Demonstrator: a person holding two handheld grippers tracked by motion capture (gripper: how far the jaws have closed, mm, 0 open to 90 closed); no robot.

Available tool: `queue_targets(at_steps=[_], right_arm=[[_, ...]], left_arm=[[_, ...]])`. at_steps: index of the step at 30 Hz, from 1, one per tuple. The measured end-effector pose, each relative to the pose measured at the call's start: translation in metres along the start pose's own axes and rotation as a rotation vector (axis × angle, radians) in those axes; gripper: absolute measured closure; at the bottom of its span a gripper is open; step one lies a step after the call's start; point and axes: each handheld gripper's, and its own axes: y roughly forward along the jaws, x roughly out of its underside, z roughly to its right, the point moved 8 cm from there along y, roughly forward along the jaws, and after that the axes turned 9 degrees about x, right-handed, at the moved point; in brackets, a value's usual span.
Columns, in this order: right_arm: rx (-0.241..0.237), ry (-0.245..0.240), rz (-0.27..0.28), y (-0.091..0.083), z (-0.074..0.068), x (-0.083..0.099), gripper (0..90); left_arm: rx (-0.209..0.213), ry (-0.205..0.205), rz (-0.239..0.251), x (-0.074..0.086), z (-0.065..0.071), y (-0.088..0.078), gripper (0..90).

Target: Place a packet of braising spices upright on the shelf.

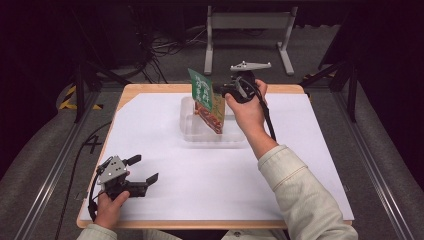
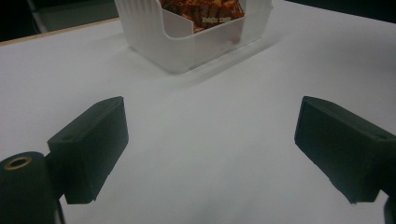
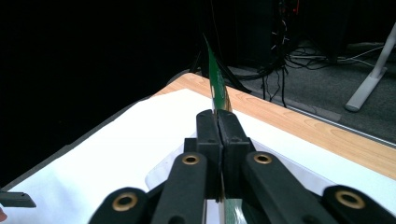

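A snack packet [image 1: 205,97] with a green top and a red-orange lower part stands tilted, its bottom inside a clear plastic tub [image 1: 190,131]. My right gripper [image 1: 218,90] is shut on the packet's upper right edge. In the right gripper view the jaws [image 3: 217,121] press together on the thin green edge of the packet [image 3: 215,79]. My left gripper [image 1: 145,169] rests at the table's near left corner, open with nothing between its fingers. The left gripper view shows the open jaws [image 2: 210,144] over bare white sheet, with the tub [image 2: 187,42] and the packet [image 2: 201,9] farther ahead.
A white sheet [image 1: 210,175] covers most of the wooden table [image 1: 150,88]. Behind the table a grey metal stand [image 1: 247,22] and loose cables [image 1: 165,47] lie on the dark floor. The person's right sleeve [image 1: 300,190] crosses the table's near right part.
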Motion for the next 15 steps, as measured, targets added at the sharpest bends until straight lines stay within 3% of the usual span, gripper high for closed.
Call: queue_targets(at_steps=[7, 13, 15], right_arm=[[-0.007, -0.008, 0.044, -0.003, -0.001, -0.004, 65.0], [-0.021, -0.021, 0.082, -0.010, -0.004, -0.009, 60.4], [-0.045, -0.002, 0.085, -0.015, -0.006, -0.010, 57.5]], left_arm=[[0.000, 0.004, -0.003, 0.000, -0.001, 0.000, 10.5], [0.004, 0.005, -0.006, 0.000, 0.000, 0.001, 10.5], [0.001, 0.006, -0.004, 0.000, -0.001, 0.002, 10.5]])
